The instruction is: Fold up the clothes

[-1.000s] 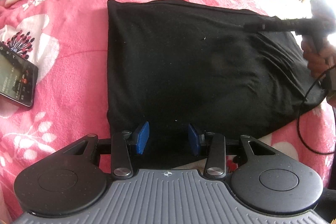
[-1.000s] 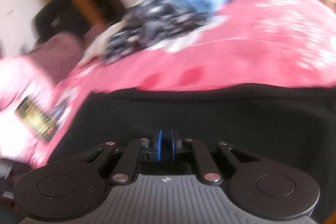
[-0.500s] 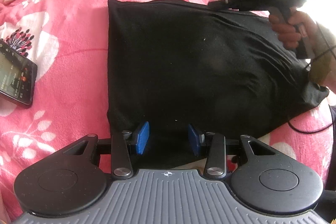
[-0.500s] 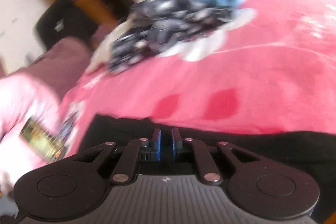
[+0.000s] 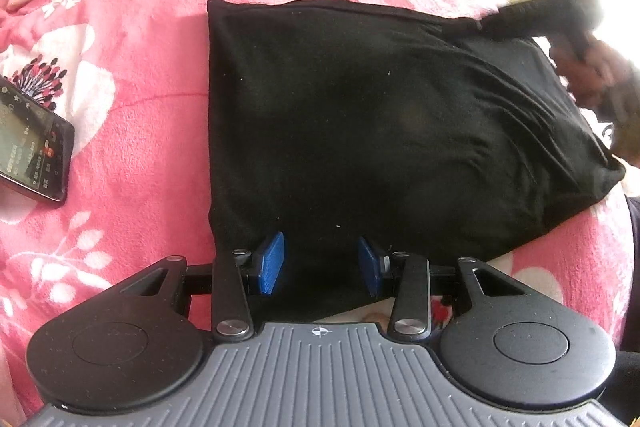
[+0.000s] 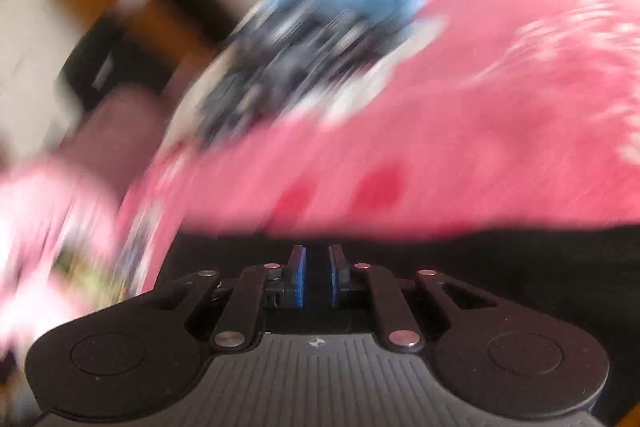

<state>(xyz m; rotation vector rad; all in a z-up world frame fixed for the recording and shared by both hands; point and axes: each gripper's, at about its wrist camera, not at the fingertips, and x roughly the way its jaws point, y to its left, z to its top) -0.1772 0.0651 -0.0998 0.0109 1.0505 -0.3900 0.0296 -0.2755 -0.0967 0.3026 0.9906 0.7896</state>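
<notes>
Black garment (image 5: 380, 123) on pink bedspread (image 5: 132, 75), phone (image 5: 32, 151) alongside, left gripper (image 5: 320, 263) open, right gripper (image 6: 316, 277) barely parted

Clothes pile (image 6: 320, 39) motion-blurred beyond detail

Black garment (image 5: 384, 123) folded flat on bed.

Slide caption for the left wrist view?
Left gripper open over folded black garment on pink floral bedspread.
</notes>
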